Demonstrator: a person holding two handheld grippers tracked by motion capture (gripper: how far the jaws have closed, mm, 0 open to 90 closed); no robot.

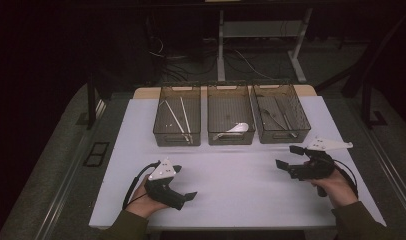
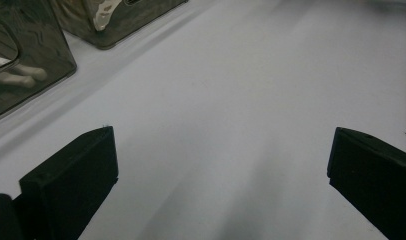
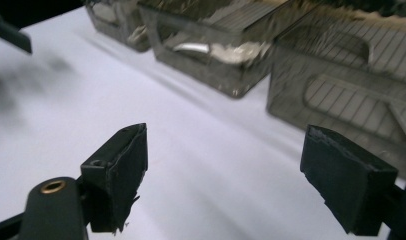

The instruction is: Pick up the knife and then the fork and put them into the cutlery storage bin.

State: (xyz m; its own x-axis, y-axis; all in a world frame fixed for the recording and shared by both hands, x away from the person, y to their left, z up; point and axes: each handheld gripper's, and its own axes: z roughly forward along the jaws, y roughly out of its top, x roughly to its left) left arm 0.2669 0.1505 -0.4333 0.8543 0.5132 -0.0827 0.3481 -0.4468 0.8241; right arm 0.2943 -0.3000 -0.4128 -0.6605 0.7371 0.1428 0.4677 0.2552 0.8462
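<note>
My left gripper [image 1: 185, 182] rests low over the white table [image 1: 241, 195] at the front left, held in a hand, jaws open and pointing right. In the left gripper view its jaws [image 2: 221, 150] stand wide apart over bare white surface. At the front right, my right gripper [image 1: 287, 156] points left toward the middle, open as well. The right gripper view shows nothing between the jaws of the right gripper [image 3: 223, 150]. The bins lie just beyond them.
Three smoky clear bins stand in a row at the back. The left bin [image 1: 177, 140] holds pale sticks [image 1: 183, 117], the middle bin [image 1: 231, 141] a white spoon [image 1: 236, 129], the right bin [image 1: 283, 137] dark utensils [image 1: 281, 117]. Floor and cables lie beyond.
</note>
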